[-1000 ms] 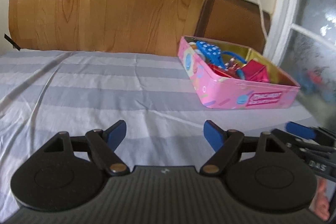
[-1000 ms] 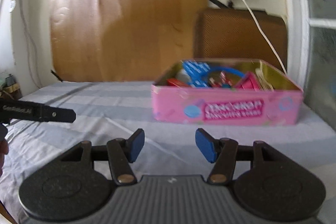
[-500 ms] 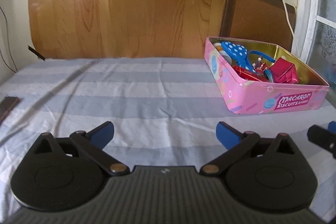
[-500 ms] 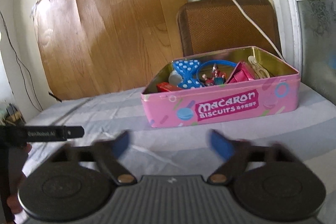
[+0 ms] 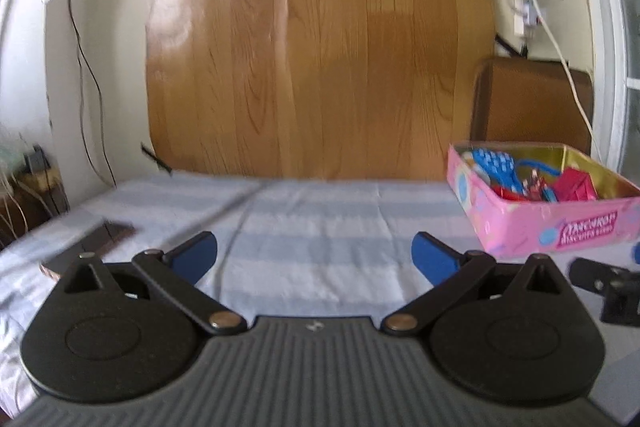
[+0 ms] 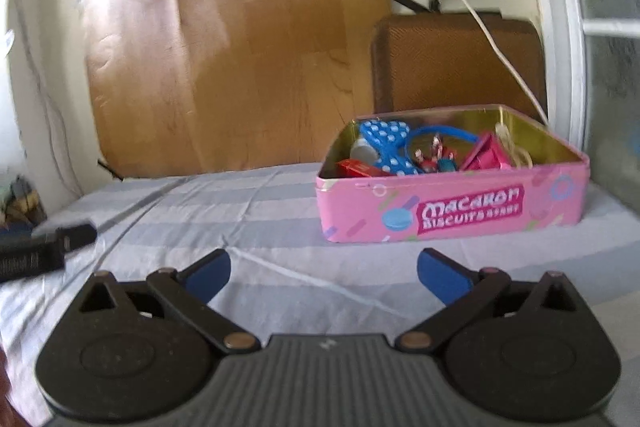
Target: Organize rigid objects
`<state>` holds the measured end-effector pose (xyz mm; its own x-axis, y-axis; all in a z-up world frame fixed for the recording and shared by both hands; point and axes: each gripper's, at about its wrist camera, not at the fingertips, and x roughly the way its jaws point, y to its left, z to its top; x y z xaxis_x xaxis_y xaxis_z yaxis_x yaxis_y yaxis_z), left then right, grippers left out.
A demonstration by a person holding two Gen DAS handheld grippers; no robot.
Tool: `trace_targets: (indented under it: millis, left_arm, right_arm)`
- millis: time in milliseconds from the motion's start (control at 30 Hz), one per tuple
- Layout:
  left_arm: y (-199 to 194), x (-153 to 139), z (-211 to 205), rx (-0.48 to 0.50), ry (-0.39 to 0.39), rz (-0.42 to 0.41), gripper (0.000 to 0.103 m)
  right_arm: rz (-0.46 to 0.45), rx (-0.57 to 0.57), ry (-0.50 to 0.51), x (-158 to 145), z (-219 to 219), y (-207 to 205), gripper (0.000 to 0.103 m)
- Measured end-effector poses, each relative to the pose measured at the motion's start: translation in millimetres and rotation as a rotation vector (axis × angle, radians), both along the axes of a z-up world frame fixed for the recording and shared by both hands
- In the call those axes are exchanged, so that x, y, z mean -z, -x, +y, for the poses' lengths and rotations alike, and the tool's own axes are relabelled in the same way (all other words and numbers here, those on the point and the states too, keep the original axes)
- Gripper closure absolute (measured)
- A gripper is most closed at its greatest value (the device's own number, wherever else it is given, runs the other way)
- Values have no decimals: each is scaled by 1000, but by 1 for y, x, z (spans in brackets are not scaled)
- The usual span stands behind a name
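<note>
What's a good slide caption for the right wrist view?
Open right gripper faces a pink biscuit tin of trinkets on striped bedding.

And here's the bed [image 5: 320,227], spread with a grey-and-pale striped sheet [image 6: 224,211], creased in long folds running from the centre of the frame toward the lower left. Sitting directly on it, at the right of both views, is the pink biscuit tin [image 6: 452,211], lid off, flat on the sheet, its printed side facing the right wrist camera; bright blue and red items fill it. Over at the left edge of the left wrist view, a dark flat object [image 5: 92,247] lies on the sheet, well apart from the tin, too blurred to identify.
</note>
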<state>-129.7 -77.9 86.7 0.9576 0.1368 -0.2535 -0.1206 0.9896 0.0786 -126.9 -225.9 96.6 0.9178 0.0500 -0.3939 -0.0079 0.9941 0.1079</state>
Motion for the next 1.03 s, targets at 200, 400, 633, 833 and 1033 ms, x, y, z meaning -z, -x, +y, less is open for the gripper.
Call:
trace_targets:
  millis: [200, 400, 633, 833, 1033]
  left_arm:
    - [-17, 0, -13, 85, 11, 64, 0]
    - [-35, 2, -22, 130, -22, 133, 0]
    - [-45, 8, -24, 117, -20, 181, 0]
    - [-47, 12, -27, 172, 9, 196, 0]
    - [-47, 14, -32, 184, 38, 212, 0]
  right_arm:
    - [-36, 99, 94, 2, -10, 13, 0]
    - [-10, 118, 57, 3, -22, 7, 0]
    - [-3, 108, 92, 7, -20, 8, 0]
    - [2, 112, 78, 9, -26, 8, 0]
    - [3, 126, 81, 10, -32, 11, 0]
